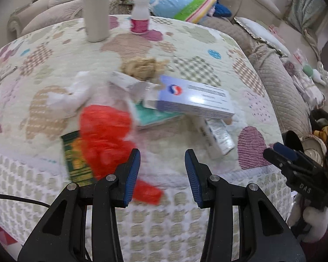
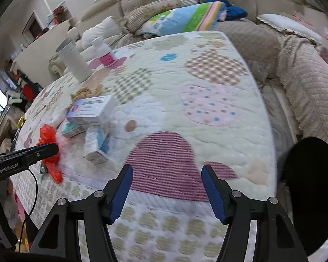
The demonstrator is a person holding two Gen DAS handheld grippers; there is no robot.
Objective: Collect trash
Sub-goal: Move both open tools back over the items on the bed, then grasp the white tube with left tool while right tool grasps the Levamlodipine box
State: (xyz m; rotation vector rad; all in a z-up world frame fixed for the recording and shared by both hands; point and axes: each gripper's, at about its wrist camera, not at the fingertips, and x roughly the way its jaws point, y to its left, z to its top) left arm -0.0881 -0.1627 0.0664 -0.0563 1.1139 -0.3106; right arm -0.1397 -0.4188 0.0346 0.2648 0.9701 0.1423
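A pile of trash lies on the quilted table: a crumpled red plastic bag, a green packet, a white-blue box, a teal box, a small white box, white tissue and a tan paper wad. My left gripper is open and empty just in front of the pile, its left finger beside the red bag. My right gripper is open and empty over the purple striped heart patch, right of the boxes.
A white tumbler and a white bottle with a pink label stand at the table's far side. Sofas with cushions and a colourful blanket surround the table. A black round object is at the right edge.
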